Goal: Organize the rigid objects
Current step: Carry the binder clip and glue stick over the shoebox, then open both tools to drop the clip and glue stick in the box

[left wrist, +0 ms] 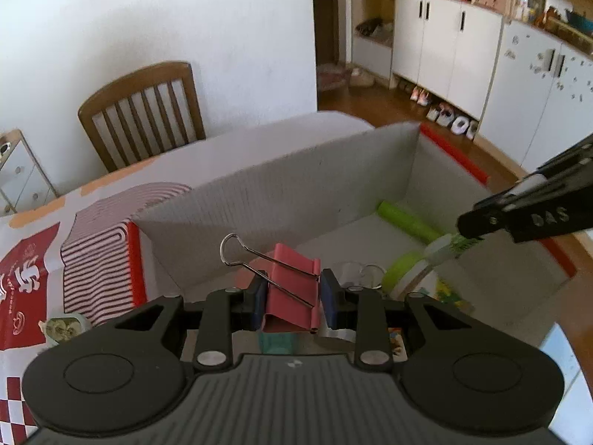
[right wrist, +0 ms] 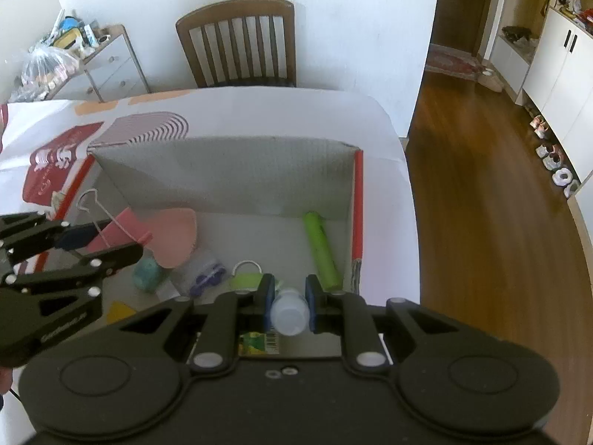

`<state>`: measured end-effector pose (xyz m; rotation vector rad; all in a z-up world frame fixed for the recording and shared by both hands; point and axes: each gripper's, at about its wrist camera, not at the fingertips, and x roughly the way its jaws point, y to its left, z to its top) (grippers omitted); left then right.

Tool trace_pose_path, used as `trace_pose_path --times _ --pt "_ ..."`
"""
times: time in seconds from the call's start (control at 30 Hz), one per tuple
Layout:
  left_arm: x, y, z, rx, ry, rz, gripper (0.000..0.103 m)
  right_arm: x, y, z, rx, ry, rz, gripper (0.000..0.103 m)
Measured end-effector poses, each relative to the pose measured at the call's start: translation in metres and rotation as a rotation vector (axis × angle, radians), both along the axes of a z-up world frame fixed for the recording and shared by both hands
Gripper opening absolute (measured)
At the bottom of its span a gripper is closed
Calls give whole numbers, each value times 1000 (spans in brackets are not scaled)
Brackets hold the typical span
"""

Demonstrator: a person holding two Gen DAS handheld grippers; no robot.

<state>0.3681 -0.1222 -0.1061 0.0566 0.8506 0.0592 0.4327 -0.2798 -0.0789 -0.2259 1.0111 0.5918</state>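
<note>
My left gripper point(left wrist: 292, 296) is shut on a pink binder clip point(left wrist: 289, 278) with wire handles and holds it over the near left part of an open cardboard box point(left wrist: 296, 185). In the right wrist view the left gripper point(right wrist: 107, 243) shows at the left with the binder clip point(right wrist: 118, 231). My right gripper point(right wrist: 289, 307) is shut on a small white-capped bottle point(right wrist: 289, 313) above the box's point(right wrist: 222, 170) near right side. The left wrist view has the right gripper point(left wrist: 463, 230) coming in from the right, with the bottle point(left wrist: 443, 246) and its green label.
In the box lie a green cylinder point(right wrist: 320, 248), a pink heart-shaped piece point(right wrist: 174, 237), a teal lump point(right wrist: 146, 274), a clear case with purple parts point(right wrist: 204, 274) and a green lock-like item point(right wrist: 244, 278). A wooden chair point(right wrist: 241, 44) stands behind the table point(right wrist: 296, 111).
</note>
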Motion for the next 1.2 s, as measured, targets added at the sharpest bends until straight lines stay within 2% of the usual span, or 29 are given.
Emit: trace_pose_path --times 0.27,0.53,0.63,0.87,1.03,1.07,1.13,1.17,1.2 --pt "21 0 -19 -13 94 43 29 -6 -5 -14 -36 -6 66 17" --pt "25 0 -23 -14 172 50 29 -16 -2 -14 -40 -4 123 24" --pt "27 1 -25 -37 200 60 29 -18 -3 -15 -42 5 131 25" --pt "23 -1 -23 -39 213 73 30 -25 -5 -13 -35 11 138 37" --pt "16 -3 -15 -52 200 72 30 -31 -5 -9 -36 10 140 39" --pt "15 -3 -14 -58 197 73 32 -32 -6 -9 -34 10 139 42" --pt "11 -4 -9 -64 184 72 44 -35 -7 -6 -28 11 138 46" --pt "8 -5 -6 -62 170 75 58 -36 -7 -5 -26 6 138 46" --pt "5 -5 -3 -61 155 76 66 -37 -7 -3 -25 3 139 46"
